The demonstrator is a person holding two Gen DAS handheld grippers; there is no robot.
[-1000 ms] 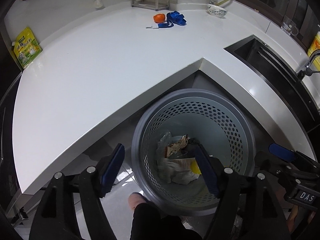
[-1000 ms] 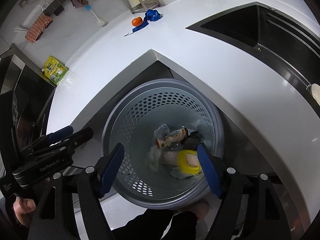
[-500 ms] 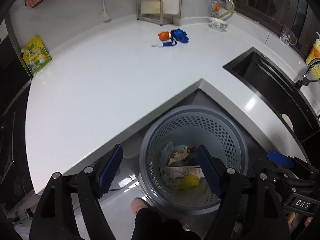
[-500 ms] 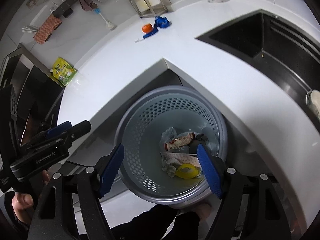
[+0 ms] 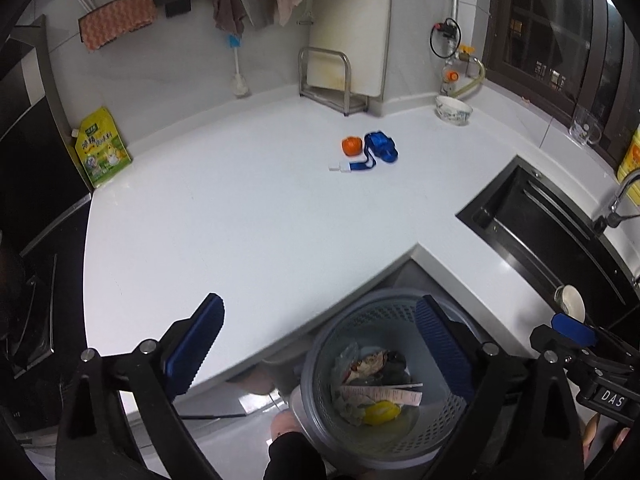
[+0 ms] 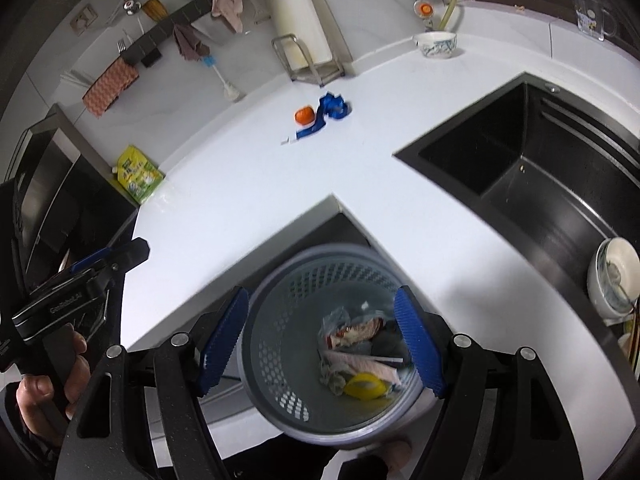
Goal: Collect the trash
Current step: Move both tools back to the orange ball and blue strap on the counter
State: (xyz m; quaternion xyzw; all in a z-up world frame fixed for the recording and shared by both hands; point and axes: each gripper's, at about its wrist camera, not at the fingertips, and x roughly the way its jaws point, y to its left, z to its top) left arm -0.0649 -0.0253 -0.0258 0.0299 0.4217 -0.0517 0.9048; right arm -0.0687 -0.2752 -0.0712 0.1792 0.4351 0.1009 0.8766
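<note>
Both grippers, left (image 5: 318, 354) and right (image 6: 322, 346), are hanging wide open and empty above a gray basket (image 6: 280, 420). Wrappers (image 6: 354, 330) and a yellow lid (image 6: 364, 386) are lying inside it.

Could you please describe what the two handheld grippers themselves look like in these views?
Both the left gripper and the right gripper have matte black angular linkage arms with silver pivot bolts. Their fingers carry ribbed, bright blue pads. Seen side-on, each black body bears white lettering and a blue tip. Bare fingers wrap the left gripper's handle; no cables show.
</note>
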